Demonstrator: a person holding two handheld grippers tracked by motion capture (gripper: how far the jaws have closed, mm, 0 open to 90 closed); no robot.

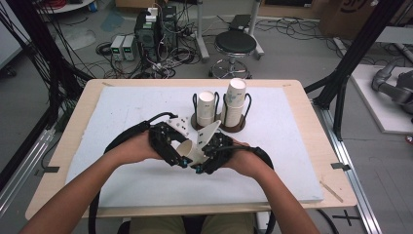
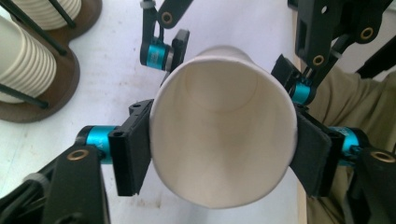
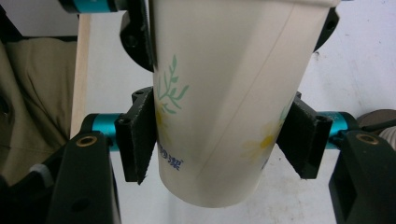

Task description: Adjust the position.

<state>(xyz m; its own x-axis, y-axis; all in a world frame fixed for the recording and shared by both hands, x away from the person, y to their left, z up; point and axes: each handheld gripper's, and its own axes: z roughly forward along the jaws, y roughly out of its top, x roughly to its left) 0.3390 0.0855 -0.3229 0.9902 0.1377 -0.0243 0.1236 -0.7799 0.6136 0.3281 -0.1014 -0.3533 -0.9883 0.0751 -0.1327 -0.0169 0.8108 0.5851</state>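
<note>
So the person has both tools meeting over the near middle of the white foam-covered table top (image 1: 122, 107), passing one white paper cup (image 1: 191, 148) between them in mid-air.

Starting on the left: the left gripper (image 1: 171, 152) has its black pads either side of the cup near the rim. In the left gripper view you look straight down the open mouth of the cup (image 2: 223, 126), and the pads (image 2: 133, 151) sit right against the wall on both sides. I'd say it's grasping the cup, though maybe not hard, since the rim looks only slightly out of round.

The cup lies on its side between the two tools, mouth facing left, bottom facing right. Seems like the point is to hold it steady at both ends so it can swap hands without dropping.

On the right, the right gripper (image 1: 210, 157) is clenched on the lower half of the cup. In the right gripper view its pads (image 3: 139, 140) press the tapered body (image 3: 224, 93) from both sides.

The cup itself is thin white paper with a rolled rim, a side seam, green leaf sprigs, pale yellow flowers and some small blue printed characters.

Further back, to the right of the middle, two dark wire-frame holders (image 1: 219, 124) each carry a stack of white paper cups (image 1: 234, 100).
</note>
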